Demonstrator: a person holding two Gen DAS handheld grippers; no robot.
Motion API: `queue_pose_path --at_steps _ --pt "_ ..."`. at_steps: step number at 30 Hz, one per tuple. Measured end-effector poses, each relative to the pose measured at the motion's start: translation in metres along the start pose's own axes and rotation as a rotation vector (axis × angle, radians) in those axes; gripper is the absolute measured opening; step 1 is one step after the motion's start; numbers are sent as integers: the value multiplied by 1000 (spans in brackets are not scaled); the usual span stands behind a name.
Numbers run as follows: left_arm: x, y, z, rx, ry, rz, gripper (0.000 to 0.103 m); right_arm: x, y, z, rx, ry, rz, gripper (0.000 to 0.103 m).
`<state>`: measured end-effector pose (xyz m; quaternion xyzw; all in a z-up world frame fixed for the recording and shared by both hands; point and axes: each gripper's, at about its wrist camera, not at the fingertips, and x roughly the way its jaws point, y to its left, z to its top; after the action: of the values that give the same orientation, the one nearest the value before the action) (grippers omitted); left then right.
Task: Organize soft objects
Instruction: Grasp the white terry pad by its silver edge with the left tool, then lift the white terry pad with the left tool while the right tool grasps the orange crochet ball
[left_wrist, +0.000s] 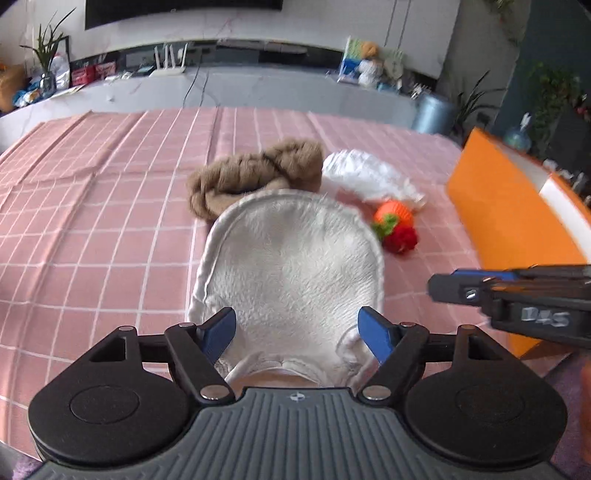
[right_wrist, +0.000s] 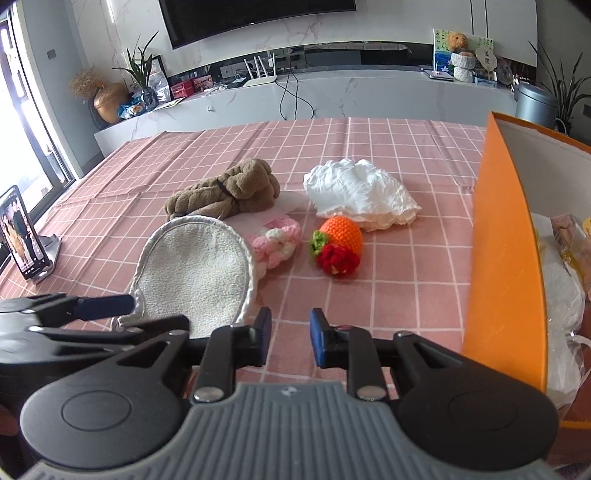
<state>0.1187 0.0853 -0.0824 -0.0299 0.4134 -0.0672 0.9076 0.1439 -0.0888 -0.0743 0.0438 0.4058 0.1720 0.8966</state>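
My left hand-held gripper (left_wrist: 297, 326) grasps a white mitt (left_wrist: 291, 266); my right hand-held gripper (right_wrist: 290, 338) hangs released, near the orange box (right_wrist: 502, 273), above the table (right_wrist: 388, 295).

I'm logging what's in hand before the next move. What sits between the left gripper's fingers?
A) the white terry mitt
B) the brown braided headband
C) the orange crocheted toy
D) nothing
A: the white terry mitt lies between the left gripper fingers.
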Motion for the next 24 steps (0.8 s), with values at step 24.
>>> queue_pose_path --at_steps 24 --pt "4 28 -19 -20 15 59 97 47 6 1 145 114 215 31"
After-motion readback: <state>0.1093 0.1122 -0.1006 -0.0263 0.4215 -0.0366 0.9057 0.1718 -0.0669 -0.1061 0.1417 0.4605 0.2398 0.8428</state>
